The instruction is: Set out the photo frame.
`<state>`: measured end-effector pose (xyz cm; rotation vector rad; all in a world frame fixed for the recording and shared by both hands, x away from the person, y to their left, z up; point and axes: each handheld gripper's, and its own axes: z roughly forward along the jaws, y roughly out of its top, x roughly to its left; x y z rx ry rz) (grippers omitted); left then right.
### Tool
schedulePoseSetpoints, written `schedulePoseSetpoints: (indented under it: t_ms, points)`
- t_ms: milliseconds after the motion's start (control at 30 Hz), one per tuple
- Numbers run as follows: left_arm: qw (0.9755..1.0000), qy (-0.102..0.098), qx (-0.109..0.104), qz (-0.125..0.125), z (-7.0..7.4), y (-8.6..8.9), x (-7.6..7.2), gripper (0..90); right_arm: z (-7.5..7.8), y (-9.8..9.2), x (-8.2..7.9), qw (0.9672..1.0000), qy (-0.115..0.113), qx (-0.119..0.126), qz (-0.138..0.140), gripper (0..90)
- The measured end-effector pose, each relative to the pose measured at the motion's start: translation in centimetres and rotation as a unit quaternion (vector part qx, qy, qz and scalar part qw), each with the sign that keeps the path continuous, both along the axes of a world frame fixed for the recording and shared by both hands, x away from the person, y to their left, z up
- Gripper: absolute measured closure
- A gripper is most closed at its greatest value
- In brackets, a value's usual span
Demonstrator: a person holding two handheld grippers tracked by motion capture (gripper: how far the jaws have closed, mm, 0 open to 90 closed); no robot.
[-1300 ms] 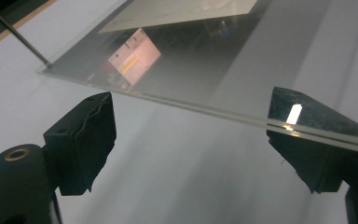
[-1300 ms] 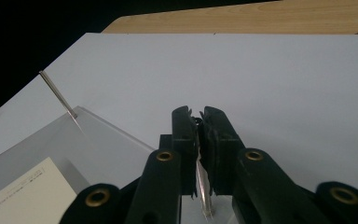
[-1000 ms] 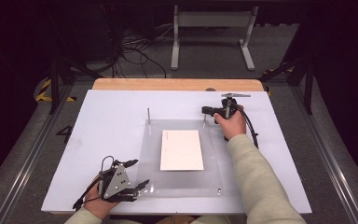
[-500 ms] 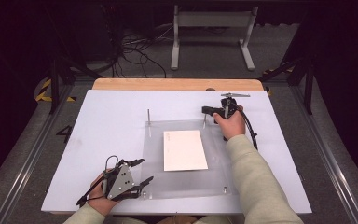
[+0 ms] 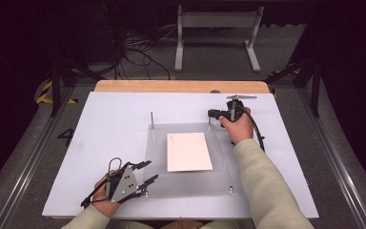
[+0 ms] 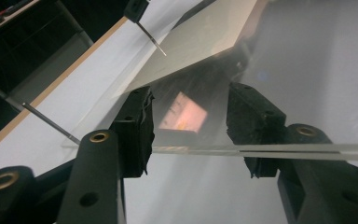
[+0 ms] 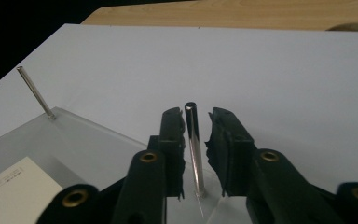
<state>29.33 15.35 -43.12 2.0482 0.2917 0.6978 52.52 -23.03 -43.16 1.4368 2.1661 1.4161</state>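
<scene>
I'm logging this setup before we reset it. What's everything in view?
Table: one, wooden, far edge showing.
Board: one, white, on the table.
Clear plate: one, transparent, middle of the board.
Paper: one, white, at the plate's middle.
Pins: two, metal, upright at the plate's far corners.
Stand: one, white, floor beyond.
Cables: several, black, floor.
Left tool: black, jaws just closing at the plate's near-left edge.
Right tool: black, jaws just opening, one pin between them.
</scene>
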Motion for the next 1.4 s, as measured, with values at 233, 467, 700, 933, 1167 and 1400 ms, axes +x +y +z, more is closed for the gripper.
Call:
schedulePoseSetpoints:
  t_ms: [233, 467, 700, 933, 1167, 1400]
  points:
    - [0.9999, 0.003, -0.011, 0.003, 0.4, 0.2, 0.3, 51.9, 2.2, -2.4, -3.0, 0.9978, -0.064, 0.014, 0.011, 57.6]
    - [0.9987, 0.020, -0.043, 0.019, 1.2, 1.0, 1.1, 53.1, 2.9, -4.0, -6.9, 0.9923, -0.100, -0.032, 0.065, 56.5]
    - [0.9981, 0.035, -0.046, 0.022, 1.9, 1.3, 1.7, 52.7, 4.1, -5.3, -11.6, 0.9817, -0.156, -0.054, 0.094, 55.8]
    - [0.9974, 0.040, -0.051, 0.031, 2.3, 1.6, 1.8, 51.7, 4.8, -5.8, -15.8, 0.9602, -0.218, -0.097, 0.146, 55.7]
    - [0.9965, 0.043, -0.065, 0.032, 2.8, 1.8, 2.0, 51.7, 4.4, -5.7, -18.7, 0.9455, -0.243, -0.124, 0.178, 53.2]
    - [0.9954, 0.046, -0.076, 0.037, 3.3, 1.8, 2.3, 51.4, 4.7, -3.3, -20.2, 0.9242, -0.268, -0.146, 0.229, 48.7]
